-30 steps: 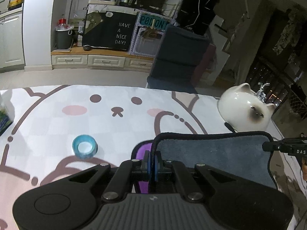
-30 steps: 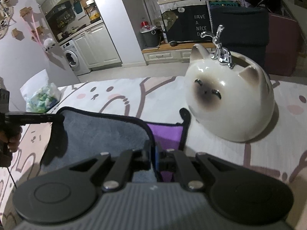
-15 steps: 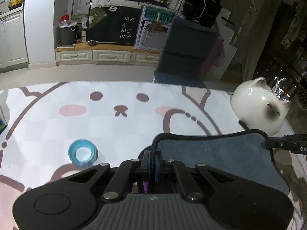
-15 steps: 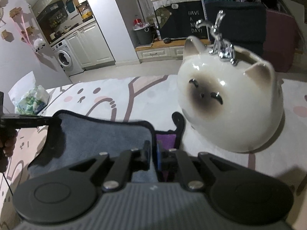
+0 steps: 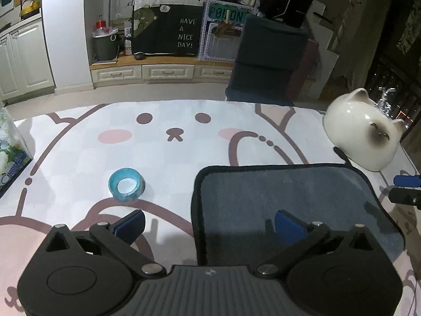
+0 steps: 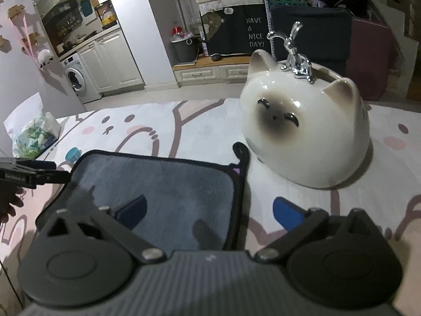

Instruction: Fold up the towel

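With both your left gripper (image 5: 209, 223) and right gripper (image 6: 209, 212) spread apart, the black-edged grey plush towel (image 5: 286, 200) lies folded; next, regrip an edge for another fold.

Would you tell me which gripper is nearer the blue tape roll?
Left. The left gripper has one finger just behind the blue tape roll; the right gripper is across the towel from it.

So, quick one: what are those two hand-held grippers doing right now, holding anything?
Left hand-held gripper: open, holding nothing, above the left edge of the grey towel.
Right hand-held gripper: open, holding nothing, above the towel's right edge.
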`<move>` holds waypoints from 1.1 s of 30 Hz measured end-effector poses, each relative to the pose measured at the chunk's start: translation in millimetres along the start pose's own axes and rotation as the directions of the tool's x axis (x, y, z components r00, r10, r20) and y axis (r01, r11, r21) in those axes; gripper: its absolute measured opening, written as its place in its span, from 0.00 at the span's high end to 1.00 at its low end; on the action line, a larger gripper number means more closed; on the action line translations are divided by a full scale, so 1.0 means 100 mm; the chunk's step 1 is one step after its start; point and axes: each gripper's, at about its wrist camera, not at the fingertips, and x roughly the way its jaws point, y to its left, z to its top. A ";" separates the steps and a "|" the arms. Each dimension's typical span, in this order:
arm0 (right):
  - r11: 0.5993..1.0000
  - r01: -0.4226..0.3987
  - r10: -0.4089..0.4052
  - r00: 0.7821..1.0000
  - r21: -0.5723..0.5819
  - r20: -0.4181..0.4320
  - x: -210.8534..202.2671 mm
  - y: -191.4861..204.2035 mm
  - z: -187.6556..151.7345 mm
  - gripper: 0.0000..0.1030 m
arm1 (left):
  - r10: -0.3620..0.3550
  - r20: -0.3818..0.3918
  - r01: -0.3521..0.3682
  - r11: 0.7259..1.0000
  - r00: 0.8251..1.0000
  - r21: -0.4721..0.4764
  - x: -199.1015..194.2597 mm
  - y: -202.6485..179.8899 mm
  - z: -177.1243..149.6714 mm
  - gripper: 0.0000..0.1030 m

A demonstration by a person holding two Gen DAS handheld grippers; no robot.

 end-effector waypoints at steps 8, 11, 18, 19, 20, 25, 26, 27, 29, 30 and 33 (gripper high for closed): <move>1.000 0.004 -0.004 1.000 -0.004 0.011 -0.21 0.14 -0.01 0.00 | 0.005 0.006 -0.005 1.000 1.000 0.011 -0.23 -0.14 -0.02 0.00; 1.000 0.009 -0.009 1.000 -0.010 0.019 -0.31 0.18 -0.01 0.00 | 0.001 0.013 -0.002 1.000 1.000 0.017 -0.32 -0.20 -0.03 0.00; 1.000 0.009 -0.008 1.000 -0.014 0.030 -0.54 0.29 -0.07 0.00 | -0.006 0.034 0.006 1.000 0.999 0.026 -0.62 -0.34 -0.08 0.00; 1.000 0.011 -0.010 0.999 -0.015 0.035 -0.58 0.31 -0.08 0.00 | -0.006 0.037 0.005 1.000 0.999 0.025 -0.65 -0.36 -0.08 0.00; 1.000 0.013 -0.012 0.999 -0.014 0.039 -0.62 0.32 -0.08 0.00 | -0.006 0.040 0.005 1.000 0.999 0.024 -0.69 -0.37 -0.09 0.00; 1.000 0.014 -0.014 0.998 -0.008 0.062 -0.86 0.37 -0.15 0.00 | -0.006 0.054 0.005 1.000 0.999 0.022 -0.89 -0.45 -0.15 0.00; 1.000 0.015 -0.015 0.998 -0.008 0.066 -0.88 0.37 -0.16 0.00 | -0.006 0.057 0.004 1.000 0.998 0.023 -0.93 -0.47 -0.16 0.00; 1.000 0.016 -0.015 0.997 -0.010 0.071 -0.93 0.39 -0.17 0.00 | -0.006 0.061 0.004 1.000 0.998 0.022 -0.98 -0.48 -0.17 0.00; 1.000 0.015 -0.014 0.997 -0.011 0.078 -1.01 0.42 -0.20 0.00 | -0.006 0.067 0.005 1.000 0.998 0.018 -1.06 -0.51 -0.20 0.00; 1.000 0.014 -0.013 0.997 -0.011 0.080 -1.03 0.43 -0.21 0.00 | -0.006 0.071 0.005 1.000 0.997 0.015 -1.11 -0.52 -0.22 0.00; 1.000 0.012 -0.011 0.996 -0.016 0.086 -1.14 0.48 -0.24 0.00 | -0.002 0.082 0.001 1.000 0.997 0.011 -1.24 -0.55 -0.28 0.00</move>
